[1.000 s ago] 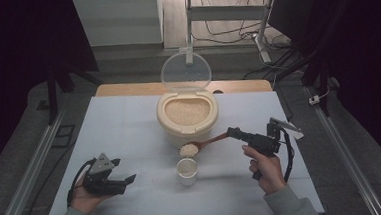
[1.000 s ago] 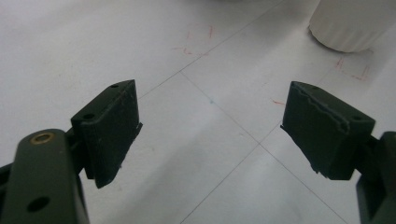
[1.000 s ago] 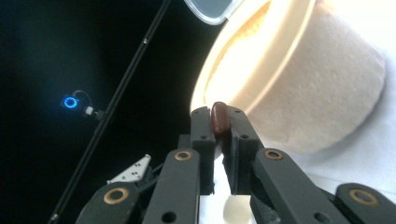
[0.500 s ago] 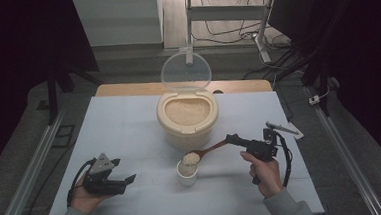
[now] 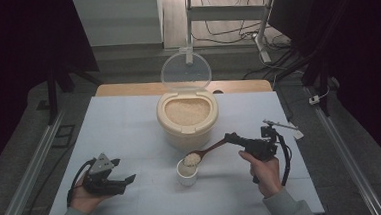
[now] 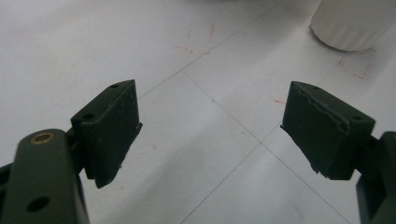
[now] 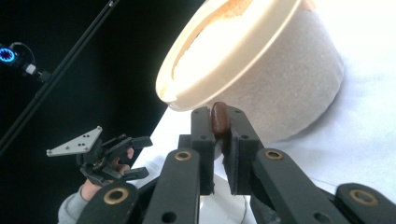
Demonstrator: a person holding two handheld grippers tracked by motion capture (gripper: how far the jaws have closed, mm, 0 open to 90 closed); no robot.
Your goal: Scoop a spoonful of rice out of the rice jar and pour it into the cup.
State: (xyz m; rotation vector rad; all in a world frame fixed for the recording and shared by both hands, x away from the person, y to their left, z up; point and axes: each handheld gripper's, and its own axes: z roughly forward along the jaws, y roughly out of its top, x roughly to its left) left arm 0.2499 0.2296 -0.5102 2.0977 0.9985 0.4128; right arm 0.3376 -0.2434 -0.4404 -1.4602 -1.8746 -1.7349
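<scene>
Since a second ago the right gripper (image 5: 232, 138) has swung the wooden spoon (image 5: 207, 151) from beside the rice bin (image 5: 187, 118) to right over the small white cup (image 5: 187, 172), its heap of rice now above the rim. The right gripper view shows only the brown handle end clamped between closed jaws, the bowl and most of the cup being hidden behind them. The left gripper (image 5: 128, 180) rests wide open on the table (image 5: 120, 132); its own view cuts the cup off at the top edge.
</scene>
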